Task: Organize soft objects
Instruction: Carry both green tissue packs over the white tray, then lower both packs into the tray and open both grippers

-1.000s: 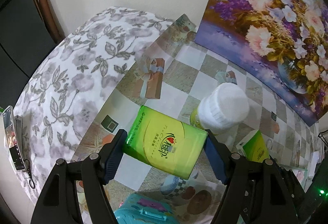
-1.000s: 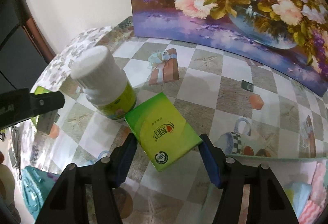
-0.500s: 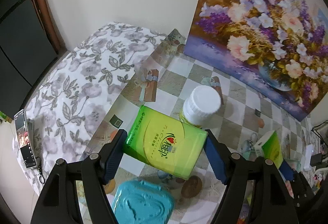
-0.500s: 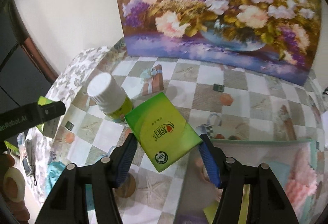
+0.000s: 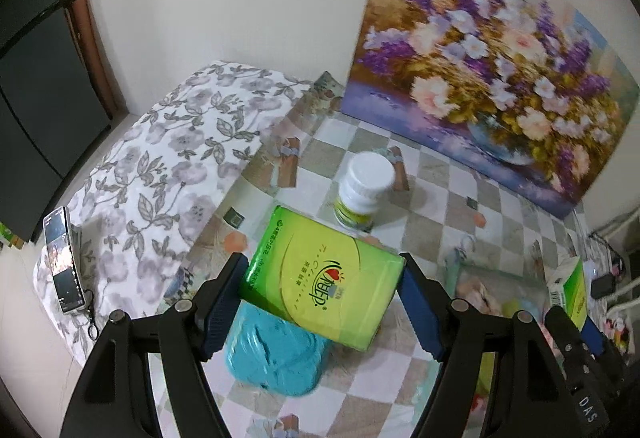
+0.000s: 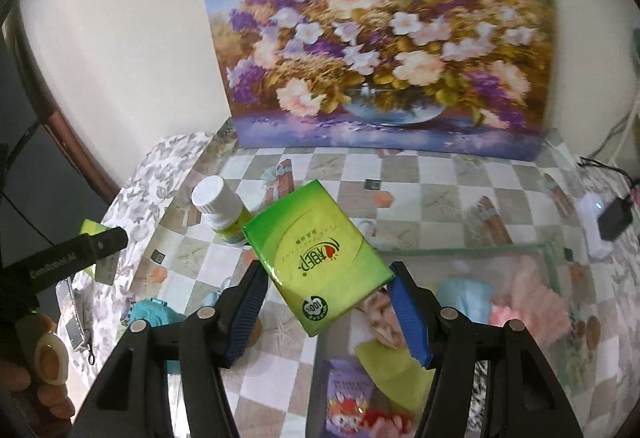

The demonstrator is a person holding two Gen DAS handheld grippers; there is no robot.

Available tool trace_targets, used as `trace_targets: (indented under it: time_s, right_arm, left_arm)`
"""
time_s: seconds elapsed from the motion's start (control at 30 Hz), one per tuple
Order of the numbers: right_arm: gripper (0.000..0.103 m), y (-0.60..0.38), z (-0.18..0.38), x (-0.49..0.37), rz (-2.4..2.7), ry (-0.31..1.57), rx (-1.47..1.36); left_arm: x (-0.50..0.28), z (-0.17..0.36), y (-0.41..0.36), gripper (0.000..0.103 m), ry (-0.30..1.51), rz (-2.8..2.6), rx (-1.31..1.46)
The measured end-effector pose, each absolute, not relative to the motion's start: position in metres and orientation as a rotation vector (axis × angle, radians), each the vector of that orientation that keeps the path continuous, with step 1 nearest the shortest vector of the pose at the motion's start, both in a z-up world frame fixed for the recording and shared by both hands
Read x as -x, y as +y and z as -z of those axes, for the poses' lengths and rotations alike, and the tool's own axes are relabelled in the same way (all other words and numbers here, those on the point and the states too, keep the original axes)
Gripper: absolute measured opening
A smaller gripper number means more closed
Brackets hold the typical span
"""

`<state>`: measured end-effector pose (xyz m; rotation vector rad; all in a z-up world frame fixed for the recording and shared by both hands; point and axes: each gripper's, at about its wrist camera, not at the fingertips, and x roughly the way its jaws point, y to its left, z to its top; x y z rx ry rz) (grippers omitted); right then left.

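Two green tissue packs, one per gripper. Left gripper (image 5: 324, 304) pinches the left tissue pack (image 5: 322, 276) between its blue-padded fingers (image 5: 220, 304), lower centre of the left wrist view, held clear above the bench (image 5: 440, 177). Red logo and rows of small Chinese print on the pack, plus "OPEN" by the logo; the rest is too small to read. Right gripper (image 6: 328, 308) pinches the right tissue pack (image 6: 316, 254) the same way, centre of the right wrist view, tilted, corner down. Its round badge reads "100%"; the logo is upside down.

White-capped bottle (image 5: 362, 189) with a yellow-green label stands on the checkered bench, just above the left pack in frame; label text blurred. Teal soft object (image 5: 276, 356) lies on the bench at lower centre, partly hidden behind the left pack and fingers. Clear-walled box (image 6: 460, 250) at lower right of the right view holds pink, blue, yellow and purple soft things, smeared and cut off by the gripper body. Other gripper's arm at left edge of the right view carries white lettering, only partly legible. Phone (image 5: 64, 258) lies on the floral bed cover (image 5: 160, 165), left edge. Flower painting (image 6: 380, 49) leans against the wall.

Both grippers point steeply down at the bench.
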<state>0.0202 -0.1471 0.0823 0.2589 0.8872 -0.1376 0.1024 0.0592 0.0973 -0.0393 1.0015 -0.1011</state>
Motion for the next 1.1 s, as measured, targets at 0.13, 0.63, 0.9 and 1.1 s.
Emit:
trace_targets:
  time_s: [0.13, 0.63, 0.9, 1.1]
  right_arm:
    - [0.065, -0.162, -0.081, 0.005, 0.176, 0.885, -0.297]
    - [0.065, -0.224, -0.043, 0.066, 0.351, 0.963, -0.385]
    - [0.065, -0.245, -0.004, 0.067, 0.388, 1.072, -0.436]
    - [0.065, -0.250, 0.003, 0.065, 0.402, 1.086, -0.436]
  left_arm:
    - [-0.080, -0.093, 0.045, 0.076, 0.996, 0.138, -0.019]
    - [-0.023, -0.043, -0.045, 0.076, 1.124, 0.415, -0.114]
    - [-0.017, -0.007, -0.080, 0.076, 1.194, 0.495, -0.151]
    - [-0.018, 0.002, -0.083, 0.076, 1.232, 0.541, -0.101]
